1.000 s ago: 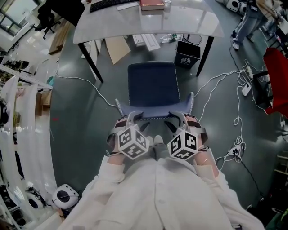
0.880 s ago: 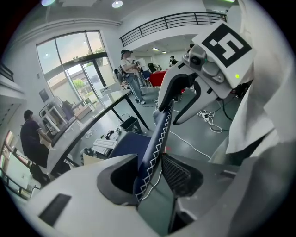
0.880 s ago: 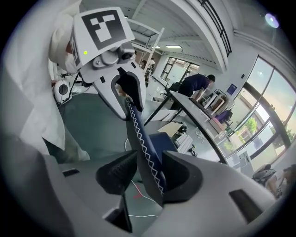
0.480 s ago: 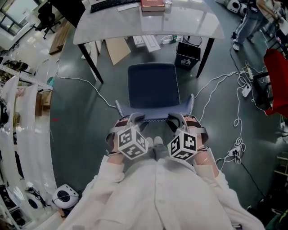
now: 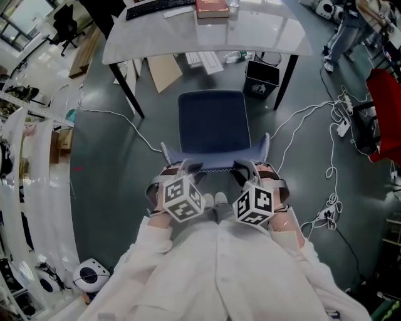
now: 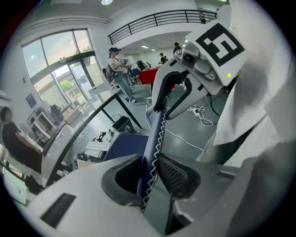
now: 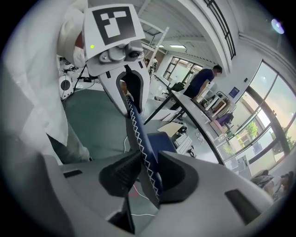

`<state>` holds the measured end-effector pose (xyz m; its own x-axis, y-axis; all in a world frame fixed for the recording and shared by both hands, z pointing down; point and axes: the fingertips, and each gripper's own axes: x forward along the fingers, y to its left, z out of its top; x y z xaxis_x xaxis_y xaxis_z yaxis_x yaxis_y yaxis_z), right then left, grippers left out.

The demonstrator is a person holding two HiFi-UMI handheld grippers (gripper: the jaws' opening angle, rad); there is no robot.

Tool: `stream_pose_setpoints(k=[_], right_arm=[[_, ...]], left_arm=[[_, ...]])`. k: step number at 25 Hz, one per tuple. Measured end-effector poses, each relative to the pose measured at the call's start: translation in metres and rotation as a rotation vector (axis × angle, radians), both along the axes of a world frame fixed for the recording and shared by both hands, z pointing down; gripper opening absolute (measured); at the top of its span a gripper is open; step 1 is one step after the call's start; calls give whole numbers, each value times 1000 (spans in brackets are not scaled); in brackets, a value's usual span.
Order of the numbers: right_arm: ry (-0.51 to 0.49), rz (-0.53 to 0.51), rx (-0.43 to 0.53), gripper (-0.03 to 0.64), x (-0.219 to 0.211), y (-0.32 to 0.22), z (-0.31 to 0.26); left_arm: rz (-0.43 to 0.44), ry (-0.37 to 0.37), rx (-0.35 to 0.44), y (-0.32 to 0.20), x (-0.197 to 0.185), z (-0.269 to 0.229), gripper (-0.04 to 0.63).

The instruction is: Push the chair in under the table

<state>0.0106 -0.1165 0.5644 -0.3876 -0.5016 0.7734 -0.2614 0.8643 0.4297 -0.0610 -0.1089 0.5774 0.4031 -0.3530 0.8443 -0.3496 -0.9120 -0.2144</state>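
Observation:
A dark blue chair [image 5: 213, 122] stands on the grey floor, its seat toward the white table [image 5: 263, 31] and short of it. Its backrest top edge [image 5: 216, 160], with white zigzag stitching, is nearest me. My left gripper [image 5: 191, 165] straddles the edge's left part and my right gripper [image 5: 243, 165] its right part. Both sets of jaws are closing with the backrest between them. In the left gripper view the pads of the left gripper [image 6: 150, 173] press on the backrest [image 6: 155, 139]. In the right gripper view the right gripper [image 7: 145, 173] clamps the backrest [image 7: 138, 134] likewise.
Under the table are a black bin [image 5: 261, 74], leaning cardboard [image 5: 163, 68] and white boxes [image 5: 203, 58]. A keyboard [image 5: 156, 6] and a red book [image 5: 212, 7] lie on top. White cables [image 5: 326, 169] trail over the floor at right. People stand farther off.
Both grippers' jaws have narrowed onto the backrest's top edge. The hands and the chair have stayed where they were.

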Motion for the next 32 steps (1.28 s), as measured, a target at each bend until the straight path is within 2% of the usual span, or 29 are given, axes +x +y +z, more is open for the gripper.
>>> stream_pose_setpoints(k=[13,20,25,32], right_arm=[[-32,-8,-21,127,5,-10,-3],[-58,-30,-84,128,4,-11,0],[-69,-35,-52,127,3,-19,-5],[-57,-51,-64,127,2,-27,0]], left_arm=[[24,7,-28,-9,6,-4,112],[-64,26,-42,-11,4,-4,124],[-92,22,-15,-19,2,-8,126],[-120,-15,0,-29,1,-4,124]])
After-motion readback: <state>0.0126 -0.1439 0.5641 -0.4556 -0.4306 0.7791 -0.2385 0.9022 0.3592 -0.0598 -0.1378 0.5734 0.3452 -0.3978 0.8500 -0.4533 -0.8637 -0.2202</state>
